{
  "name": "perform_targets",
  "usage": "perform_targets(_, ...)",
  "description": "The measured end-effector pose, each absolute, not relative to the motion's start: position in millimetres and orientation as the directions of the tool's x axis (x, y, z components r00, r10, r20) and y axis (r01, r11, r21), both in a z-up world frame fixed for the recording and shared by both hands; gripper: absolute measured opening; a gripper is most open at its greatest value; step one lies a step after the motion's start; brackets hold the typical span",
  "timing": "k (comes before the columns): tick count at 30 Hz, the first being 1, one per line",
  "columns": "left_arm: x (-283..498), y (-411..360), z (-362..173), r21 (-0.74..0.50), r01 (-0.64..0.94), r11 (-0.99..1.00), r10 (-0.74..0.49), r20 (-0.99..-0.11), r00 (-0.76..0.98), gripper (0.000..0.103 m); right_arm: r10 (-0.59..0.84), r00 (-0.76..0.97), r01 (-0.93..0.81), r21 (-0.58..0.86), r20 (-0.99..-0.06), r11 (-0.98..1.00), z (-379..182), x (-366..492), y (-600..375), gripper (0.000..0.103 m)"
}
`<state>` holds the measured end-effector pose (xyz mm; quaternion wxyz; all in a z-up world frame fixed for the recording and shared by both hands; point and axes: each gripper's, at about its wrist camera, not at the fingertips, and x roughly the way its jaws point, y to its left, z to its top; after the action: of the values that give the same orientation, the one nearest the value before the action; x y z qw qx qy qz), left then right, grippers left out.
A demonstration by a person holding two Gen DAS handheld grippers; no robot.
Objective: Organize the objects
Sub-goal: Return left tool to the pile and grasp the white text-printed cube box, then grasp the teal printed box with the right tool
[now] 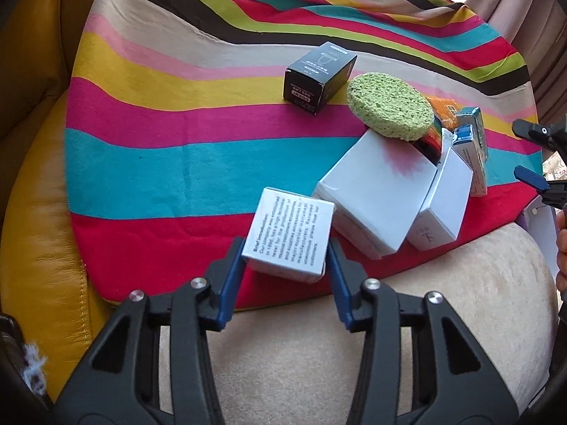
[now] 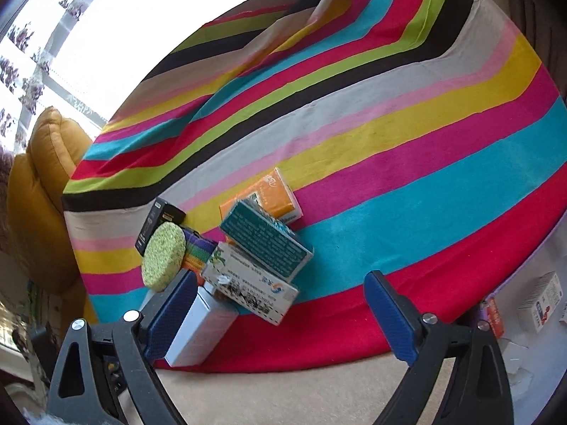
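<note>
A striped cloth [image 1: 170,113] covers the cushioned seat of a yellow leather sofa [image 1: 39,233], with a strip of beige cushion [image 1: 389,318] bare along the near edge. Most of the things lie heaped by the near right part of the cloth: a large white box [image 1: 375,191] with a smaller white box [image 1: 443,205] leaning against it, a teal box [image 2: 265,241] over a white printed carton [image 2: 248,283] and an orange packet [image 2: 265,194], and a round green sponge [image 1: 389,106] propped on top. A black box [image 1: 319,78] stands just apart, toward the middle.

The left gripper [image 1: 288,258] is closed on a small silver box [image 1: 290,233] with printed text, holding it near the cloth's near edge, beside the heap. The right gripper [image 2: 280,315] is spread wide and holds nothing; its left finger sits close by the smaller white box.

The sorting looks barely begun: one box is in hand, and the heap remains jumbled, with no tidy row or stack yet visible.
</note>
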<state>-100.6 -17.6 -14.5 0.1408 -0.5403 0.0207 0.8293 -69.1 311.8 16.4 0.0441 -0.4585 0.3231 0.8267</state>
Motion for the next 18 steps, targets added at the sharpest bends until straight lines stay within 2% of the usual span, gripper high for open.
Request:
perform_targets(8,-97,-17,-15,-0.131,-0.273,-0.953,0.232,-0.896,-0.38,0.049,-0.341,-0.553,-0.471,0.623,-0.76,-0.625,-5,-100,320,0.103)
perform_targets(18,-97,-19,-15,-0.154,-0.267,-0.951,0.252,-0.887,-0.386,0.048,-0.346,-0.543,-0.573,0.639,-0.765,-0.513,-30,-113,323,0.103)
